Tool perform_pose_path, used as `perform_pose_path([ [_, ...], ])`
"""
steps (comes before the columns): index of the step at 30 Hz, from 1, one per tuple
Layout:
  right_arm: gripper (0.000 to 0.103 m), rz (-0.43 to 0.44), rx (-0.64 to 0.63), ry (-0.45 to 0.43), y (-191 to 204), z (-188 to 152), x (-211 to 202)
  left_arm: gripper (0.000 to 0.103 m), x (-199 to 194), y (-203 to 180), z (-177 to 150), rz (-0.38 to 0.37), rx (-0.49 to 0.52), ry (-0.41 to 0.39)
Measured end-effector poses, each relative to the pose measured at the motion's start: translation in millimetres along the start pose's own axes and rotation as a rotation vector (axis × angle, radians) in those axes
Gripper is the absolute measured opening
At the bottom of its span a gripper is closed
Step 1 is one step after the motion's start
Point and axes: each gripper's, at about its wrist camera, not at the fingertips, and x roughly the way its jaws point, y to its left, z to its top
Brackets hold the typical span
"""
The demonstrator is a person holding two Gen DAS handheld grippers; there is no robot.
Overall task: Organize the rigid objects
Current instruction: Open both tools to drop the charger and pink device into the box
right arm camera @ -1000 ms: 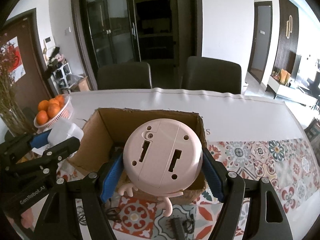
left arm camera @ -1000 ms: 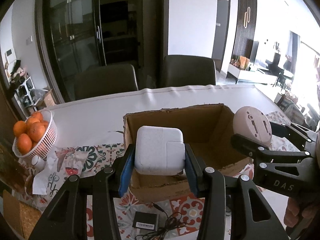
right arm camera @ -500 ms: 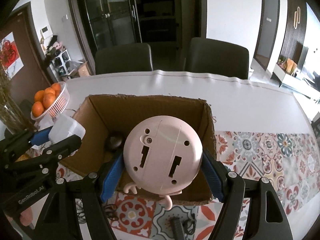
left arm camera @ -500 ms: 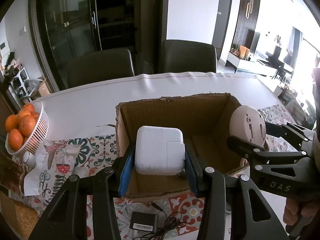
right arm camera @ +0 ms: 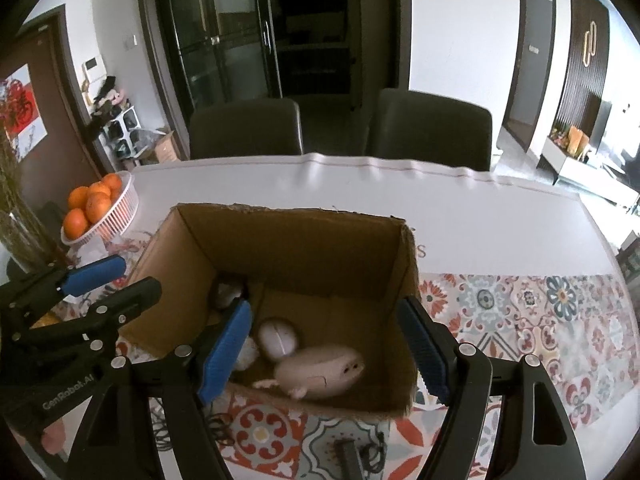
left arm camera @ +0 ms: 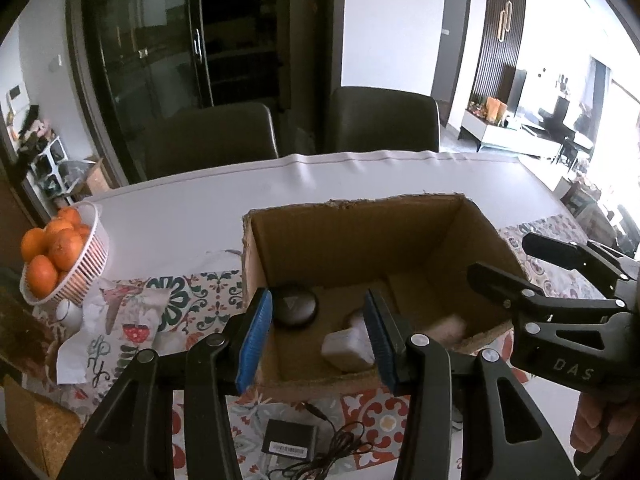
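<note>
In the left wrist view, the left hand-held gripper (left arm camera: 318,340) is hanging with jaws apart and empty over the cardboard box (left arm camera: 360,236); a white power adapter (left arm camera: 346,350) and black puck (left arm camera: 296,309) are lying inside. In the right wrist view, the right hand-held gripper (right arm camera: 324,354) is gaping empty above the pink round toy (right arm camera: 320,372) and white mouse (right arm camera: 278,338) lying in the box.

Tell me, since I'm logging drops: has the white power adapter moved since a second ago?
Yes. The white power adapter was clamped in the left hand-held gripper above the cardboard box; now it lies down on the box floor, and the pads stand apart, empty.
</note>
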Motion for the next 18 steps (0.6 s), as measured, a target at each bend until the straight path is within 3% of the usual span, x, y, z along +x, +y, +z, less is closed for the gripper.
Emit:
perform_pose_path([
  [18, 0.077, -0.022, 0.005, -0.083, -3, -31, -43, 0.049, -42, -16, -33, 0.070, -0.002, -0.068],
])
